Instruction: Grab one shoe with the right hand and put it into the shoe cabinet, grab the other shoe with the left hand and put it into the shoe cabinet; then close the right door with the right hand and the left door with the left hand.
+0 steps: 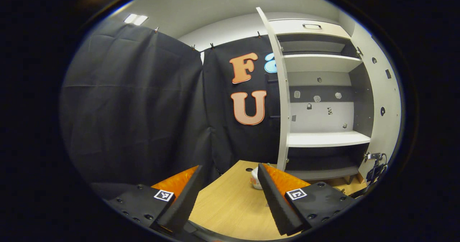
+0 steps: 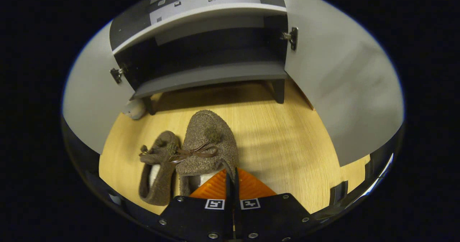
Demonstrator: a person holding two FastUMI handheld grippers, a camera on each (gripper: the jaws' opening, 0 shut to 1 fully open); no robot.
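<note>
Shoe [image 2: 208, 145], lying on the table [image 2: 280, 141] just near the open cabinet [image 2: 208, 77] beside its mate [image 2: 158, 170], is judged pinched at the heel rim by the closed right hand-held gripper [image 2: 231, 179] and is best lifted level, then carried toe-first onto the bottom shelf [image 2: 212, 77], while the left hand-held gripper [image 1: 230, 184] waits open.

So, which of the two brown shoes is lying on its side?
The smaller-looking shoe on the left, tipped so its opening and pale lining show. The other shoe, at the right gripper, sits upright with its bow on top.
</note>
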